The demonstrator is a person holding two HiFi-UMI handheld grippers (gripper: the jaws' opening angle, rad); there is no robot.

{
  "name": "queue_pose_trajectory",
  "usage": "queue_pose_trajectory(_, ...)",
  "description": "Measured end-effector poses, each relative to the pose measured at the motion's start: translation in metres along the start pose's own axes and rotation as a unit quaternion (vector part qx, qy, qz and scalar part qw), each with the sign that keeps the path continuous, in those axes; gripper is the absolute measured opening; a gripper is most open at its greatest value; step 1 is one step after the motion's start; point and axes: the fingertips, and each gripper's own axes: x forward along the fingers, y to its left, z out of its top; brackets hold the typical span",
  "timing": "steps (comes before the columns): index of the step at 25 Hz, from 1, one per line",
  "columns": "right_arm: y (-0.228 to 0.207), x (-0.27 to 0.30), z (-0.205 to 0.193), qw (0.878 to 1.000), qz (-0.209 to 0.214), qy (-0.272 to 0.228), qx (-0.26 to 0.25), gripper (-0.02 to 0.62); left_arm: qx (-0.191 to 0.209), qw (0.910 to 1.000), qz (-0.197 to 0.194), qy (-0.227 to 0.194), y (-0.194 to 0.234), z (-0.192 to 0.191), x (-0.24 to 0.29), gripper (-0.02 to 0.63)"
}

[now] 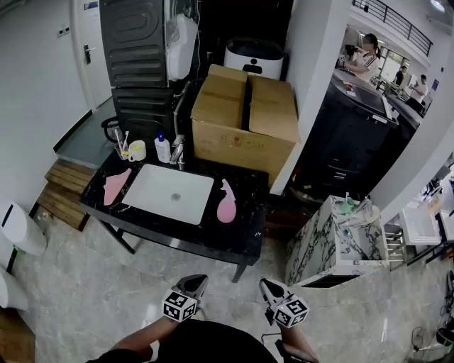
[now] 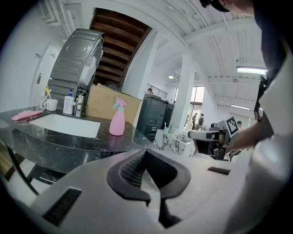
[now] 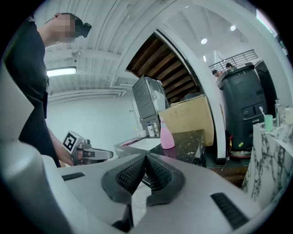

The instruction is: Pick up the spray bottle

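Left claw point(image 1: 193, 283) and right claw point(image 1: 269, 286) hang pinched together, empty, well back from the bench point(image 1: 234, 237), where the spray bottle point(image 1: 226, 202) stands upright, approach seemingly not begun.

No legible text, number or brand in any view.

- Cardboard box point(image 1: 245, 113): faint reddish print on its front face, too small to read.
- Blue-and-white sign point(image 1: 91, 6) on the wall at upper left: illegible.
- White bottle point(image 1: 163, 149) by the basin: label unreadable.
- Cubes on my left gripper point(image 1: 193, 282) and right gripper point(image 1: 268, 285): black-and-white square patterns only, no letters.
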Motion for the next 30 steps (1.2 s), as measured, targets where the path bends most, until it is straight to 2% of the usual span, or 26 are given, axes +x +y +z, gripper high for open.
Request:
queue_pose_trajectory(12, -0.015, -0.064, -0.023, 1.000, -0.004, -0.007, 0.011, 0.025, 0.008, 0.9999, 0.012, 0.002, -0.061, -0.015, -0.002, 0.007)
queue_pose_trajectory(30, -0.005, -0.096, -0.041, 1.000, 0.005, 0.001, 0.019, 0.025, 0.002, 0.9990, 0.043, 0.010, -0.095, -0.041, -0.031, 0.008)
